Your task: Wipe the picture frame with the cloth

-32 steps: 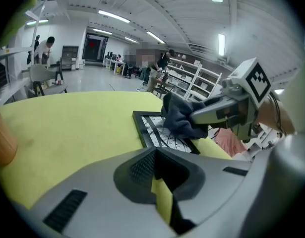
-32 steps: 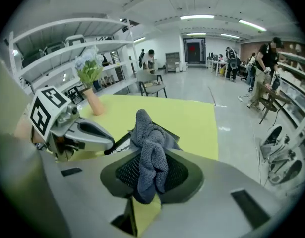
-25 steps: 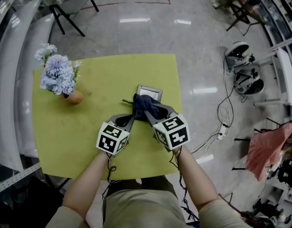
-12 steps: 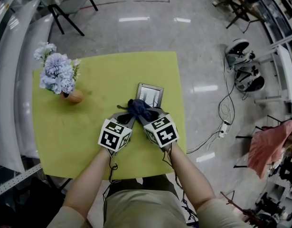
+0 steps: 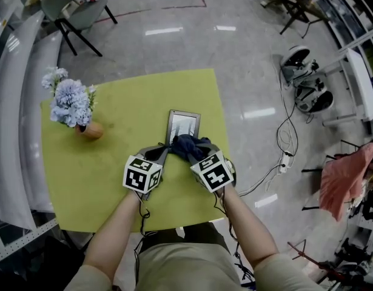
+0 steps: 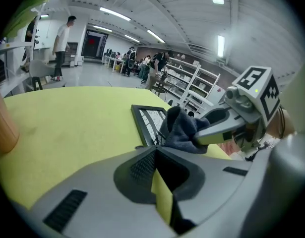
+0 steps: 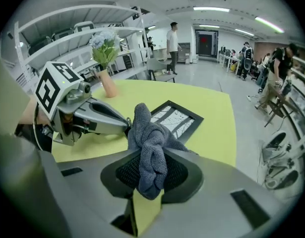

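Note:
A black picture frame [image 5: 184,123] lies flat on the yellow-green table [image 5: 113,162]. My right gripper [image 5: 195,153] is shut on a bunched dark blue-grey cloth [image 5: 187,144], which rests on the frame's near end. In the right gripper view the cloth [image 7: 150,133] bulges up between the jaws of the right gripper [image 7: 151,155], with the frame [image 7: 177,118] just beyond. My left gripper [image 5: 164,148] is shut, its tips at the frame's near-left corner. In the left gripper view the left gripper [image 6: 156,150] shows nothing held; the frame [image 6: 151,119] and cloth [image 6: 182,130] lie ahead.
A small vase [image 5: 91,130] of pale blue flowers [image 5: 68,99] stands at the table's far left. The frame lies close to the table's right edge. Cables [image 5: 286,144] trail on the floor to the right. A chair [image 5: 71,8] stands beyond the table.
The right gripper has slid the cloth across the frame's near end, first left, then back right and nearer. More of the glass shows. The left gripper stays at the near-left corner.

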A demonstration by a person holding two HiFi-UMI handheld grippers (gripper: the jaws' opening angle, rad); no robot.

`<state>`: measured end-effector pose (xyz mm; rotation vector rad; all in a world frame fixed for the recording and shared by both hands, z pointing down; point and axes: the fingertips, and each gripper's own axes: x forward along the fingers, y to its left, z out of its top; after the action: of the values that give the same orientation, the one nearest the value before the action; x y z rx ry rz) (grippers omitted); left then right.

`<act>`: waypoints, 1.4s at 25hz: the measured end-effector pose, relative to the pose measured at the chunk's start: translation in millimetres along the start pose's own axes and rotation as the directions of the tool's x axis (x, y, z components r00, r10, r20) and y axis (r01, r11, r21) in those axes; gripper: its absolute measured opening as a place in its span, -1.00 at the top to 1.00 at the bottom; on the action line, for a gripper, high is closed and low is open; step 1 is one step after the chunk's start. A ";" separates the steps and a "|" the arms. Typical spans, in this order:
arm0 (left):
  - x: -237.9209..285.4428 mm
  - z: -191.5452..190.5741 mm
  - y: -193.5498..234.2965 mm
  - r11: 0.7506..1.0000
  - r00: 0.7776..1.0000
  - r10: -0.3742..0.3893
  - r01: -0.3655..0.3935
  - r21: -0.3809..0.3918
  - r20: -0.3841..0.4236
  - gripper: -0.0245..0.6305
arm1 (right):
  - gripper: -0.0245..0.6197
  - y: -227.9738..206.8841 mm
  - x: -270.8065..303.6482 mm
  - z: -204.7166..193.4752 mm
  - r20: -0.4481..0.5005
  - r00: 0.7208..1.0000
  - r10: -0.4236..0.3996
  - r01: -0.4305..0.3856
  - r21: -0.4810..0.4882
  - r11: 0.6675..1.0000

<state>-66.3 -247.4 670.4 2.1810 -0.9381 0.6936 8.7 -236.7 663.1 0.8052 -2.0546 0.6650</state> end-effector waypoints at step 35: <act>-348.3 220.0 -140.0 0.900 0.697 0.097 -0.366 0.235 0.711 0.90 | 0.65 26.0 -381.7 142.4 0.751 0.625 -0.212 0.287 0.031 0.957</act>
<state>-123.0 -188.0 243.0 2.7507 -1.6008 0.1282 97.2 -201.0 266.2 1.4630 -2.5908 0.0380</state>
